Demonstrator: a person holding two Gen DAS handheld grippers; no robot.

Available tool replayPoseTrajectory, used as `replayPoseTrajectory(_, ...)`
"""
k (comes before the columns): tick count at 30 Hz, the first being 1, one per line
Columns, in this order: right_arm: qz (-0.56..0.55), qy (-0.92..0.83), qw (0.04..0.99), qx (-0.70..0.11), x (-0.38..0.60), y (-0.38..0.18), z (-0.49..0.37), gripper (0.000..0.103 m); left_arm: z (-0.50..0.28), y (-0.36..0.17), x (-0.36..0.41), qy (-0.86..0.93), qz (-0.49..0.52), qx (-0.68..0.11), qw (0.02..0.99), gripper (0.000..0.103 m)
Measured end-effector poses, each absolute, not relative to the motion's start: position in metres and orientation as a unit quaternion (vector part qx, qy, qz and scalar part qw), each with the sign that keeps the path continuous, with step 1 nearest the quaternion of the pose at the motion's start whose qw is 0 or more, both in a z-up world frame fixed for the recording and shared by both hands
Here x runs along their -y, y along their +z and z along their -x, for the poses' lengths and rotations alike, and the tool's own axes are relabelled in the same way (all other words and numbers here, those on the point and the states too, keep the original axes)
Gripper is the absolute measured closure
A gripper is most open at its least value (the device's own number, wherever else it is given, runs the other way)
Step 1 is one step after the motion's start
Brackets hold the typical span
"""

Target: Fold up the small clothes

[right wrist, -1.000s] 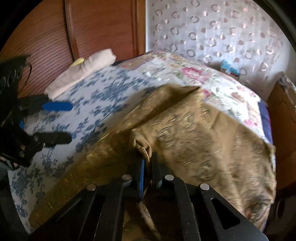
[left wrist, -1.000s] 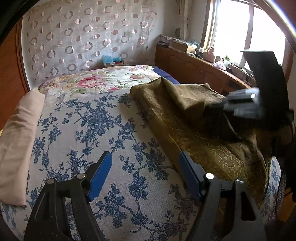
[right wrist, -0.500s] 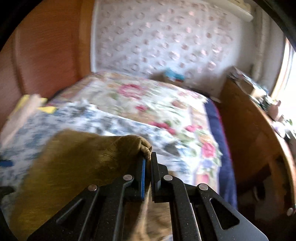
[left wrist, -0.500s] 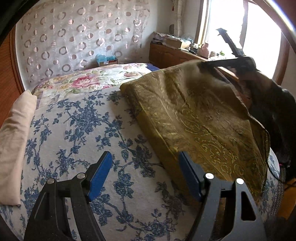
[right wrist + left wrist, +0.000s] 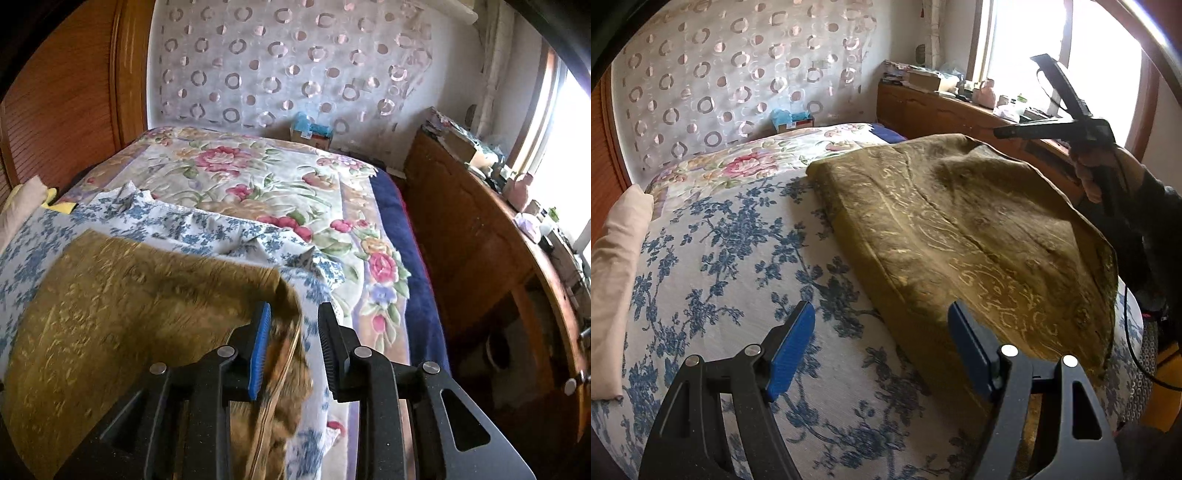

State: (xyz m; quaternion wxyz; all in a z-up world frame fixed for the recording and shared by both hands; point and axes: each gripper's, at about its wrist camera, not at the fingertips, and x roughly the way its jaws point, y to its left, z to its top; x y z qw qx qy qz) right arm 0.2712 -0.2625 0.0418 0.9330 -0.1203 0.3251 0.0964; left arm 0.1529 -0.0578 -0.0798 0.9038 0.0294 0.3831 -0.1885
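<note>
Bed (image 5: 731, 266): blue-floral cover, bare on its left half.
Cloth (image 5: 960, 236): olive, folded flat on right half.
Left gripper (image 5: 881, 350): jaws released wide, empty, hovering at cloth's near-left edge.
Right gripper (image 5: 293, 343): jaws opening, cloth corner loose between them.

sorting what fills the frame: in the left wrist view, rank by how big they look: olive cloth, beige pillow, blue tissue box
1. olive cloth, largest by far
2. beige pillow
3. blue tissue box, smallest, though it sits farthest from the camera
</note>
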Motion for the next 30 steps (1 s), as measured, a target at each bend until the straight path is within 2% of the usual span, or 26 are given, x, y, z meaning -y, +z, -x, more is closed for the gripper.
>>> replayPoseTrajectory(3, 0.11, 0.112, 0.934, -0.321, 0.265, 0.043, -0.245, 0.075, -0.147, -0.082, 0.063, -0.184, -0.04, -0.389, 0.902, 0.028)
replayPoseTrajectory(10, 0.096, 0.157, 0.928, -0.325, 0.272, 0.031, -0.187, 0.056, -0.133, -0.08, 0.067, -0.191, -0.043, -0.39, 0.9, 0.028)
replayPoseTrajectory(27, 0.1, 0.195, 0.913, -0.344, 0.281, 0.006, -0.1, 0.055, -0.086, -0.087, 0.08, -0.223, -0.056, -0.415, 0.881, 0.028)
replayPoseTrajectory(30, 0.094, 0.2, 0.911, -0.347, 0.285, 0.007, -0.092, 0.055, -0.082, -0.09, 0.08, -0.238, -0.049, -0.426, 0.872, 0.042)
